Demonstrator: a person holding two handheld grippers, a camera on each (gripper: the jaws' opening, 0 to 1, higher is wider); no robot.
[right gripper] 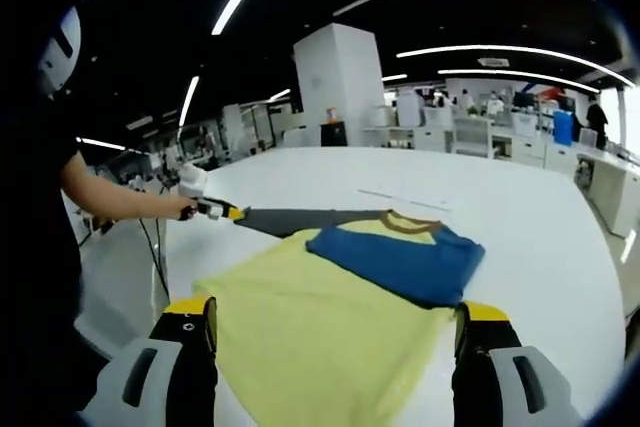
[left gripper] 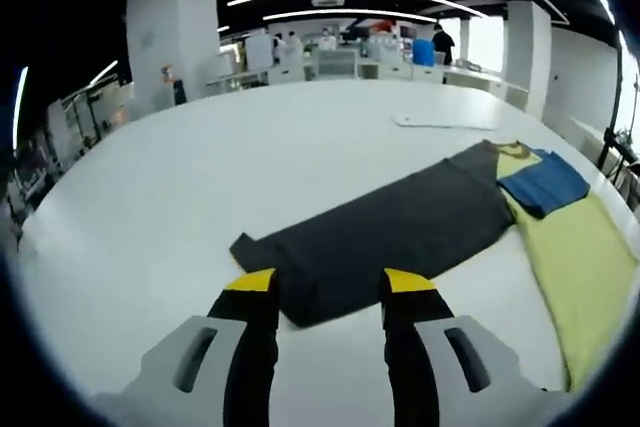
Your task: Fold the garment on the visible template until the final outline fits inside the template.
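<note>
Yellow-tipped black jaws of the left gripper (left gripper: 328, 282) rise from the bottom of the left gripper view, set well apart, with the near end of the grey sleeve (left gripper: 385, 232) lying flat between the tips; whether the tips touch the cloth I cannot tell, and nothing is pinched. The sleeve runs from lower centre up to the right of the frame, where it meets the yellow body of the garment (left gripper: 585, 267) at the right edge. A folded blue part (left gripper: 543, 184) lies on the yellow, near the brown collar. All of it rests on a white table (left gripper: 200, 197). A thin pale sheet (left gripper: 440, 122) lies flat on the table in the upper right, apart from the garment.

In the right gripper view the right gripper (right gripper: 335, 332) has its jaws spread very wide at the bottom corners of the frame, the yellow cloth lying between them, nothing gripped. The blue part sits at centre right, the collar just above it, the grey sleeve stretching left from there. At its far end, left of centre, a person's hand (right gripper: 185, 209) holds the left gripper at the sleeve's tip
</note>
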